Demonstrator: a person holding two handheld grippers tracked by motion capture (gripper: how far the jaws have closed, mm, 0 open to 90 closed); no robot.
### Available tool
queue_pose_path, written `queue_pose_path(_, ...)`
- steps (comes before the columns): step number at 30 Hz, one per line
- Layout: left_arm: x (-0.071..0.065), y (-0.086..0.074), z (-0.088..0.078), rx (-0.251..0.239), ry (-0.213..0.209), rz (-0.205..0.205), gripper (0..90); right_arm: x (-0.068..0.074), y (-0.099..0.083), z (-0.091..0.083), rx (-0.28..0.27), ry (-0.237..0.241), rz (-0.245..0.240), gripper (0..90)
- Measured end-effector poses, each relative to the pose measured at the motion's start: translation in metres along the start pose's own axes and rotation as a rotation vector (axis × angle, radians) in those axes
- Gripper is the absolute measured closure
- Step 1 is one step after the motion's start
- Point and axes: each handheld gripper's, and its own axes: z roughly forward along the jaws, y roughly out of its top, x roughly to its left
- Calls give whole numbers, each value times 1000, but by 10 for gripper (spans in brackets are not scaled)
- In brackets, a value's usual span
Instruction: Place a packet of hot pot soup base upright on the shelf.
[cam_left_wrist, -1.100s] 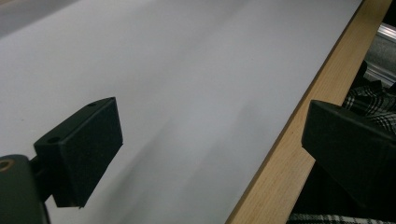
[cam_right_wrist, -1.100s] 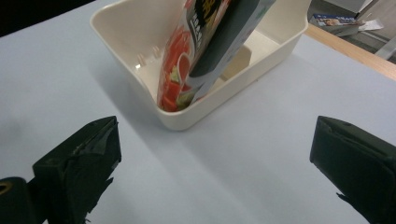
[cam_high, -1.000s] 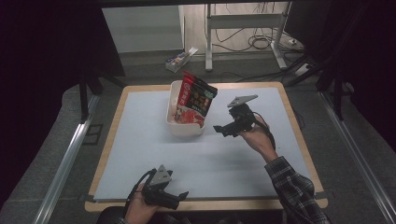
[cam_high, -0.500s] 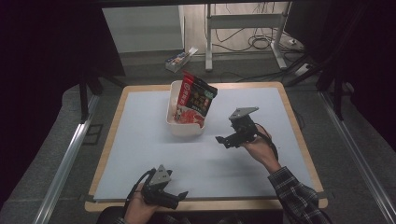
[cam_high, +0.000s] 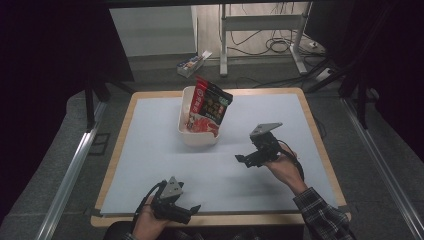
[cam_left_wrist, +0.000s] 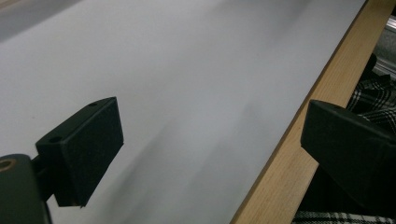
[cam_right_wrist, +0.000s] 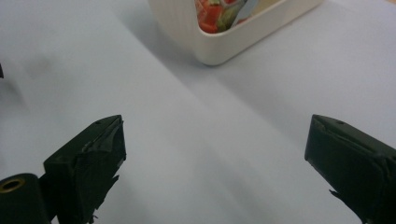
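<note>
A red and black food pouch (cam_high: 210, 107) stands tilted in a white tub (cam_high: 186, 131) at the back middle of the table; the tub's rim (cam_right_wrist: 243, 44) and some of the pouch (cam_right_wrist: 215, 11) show at the top of the right gripper view. My right gripper (cam_high: 243, 160) hovers open to the tub's right and nearer me, with nothing between its jaws. My left gripper (cam_high: 192, 211) rests open at the table's front edge, jaws wide apart over the bare sheet (cam_left_wrist: 187, 93).
A pale blue-white sheet (cam_high: 165, 150) covers the wooden table (cam_high: 320, 135). The wooden front edge (cam_left_wrist: 285, 163) runs under my left gripper. A small box (cam_high: 192, 63), cables and a metal stand lie on the floor beyond the table.
My right gripper has drawn back from beside the pouch, toward me and lower over the table, still open. The left gripper has stayed put.
</note>
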Motion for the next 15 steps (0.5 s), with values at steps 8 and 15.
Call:
queue_pose_path(8, 0, 0, 0, 7, -1, 6, 55, -1, -15, -15, 2, -5, 37, 31)
queue_pose_path(15, 1, 0, 1, 9, -1, 1, 55, 1, -23, -28, 5, -19, 36, 18)
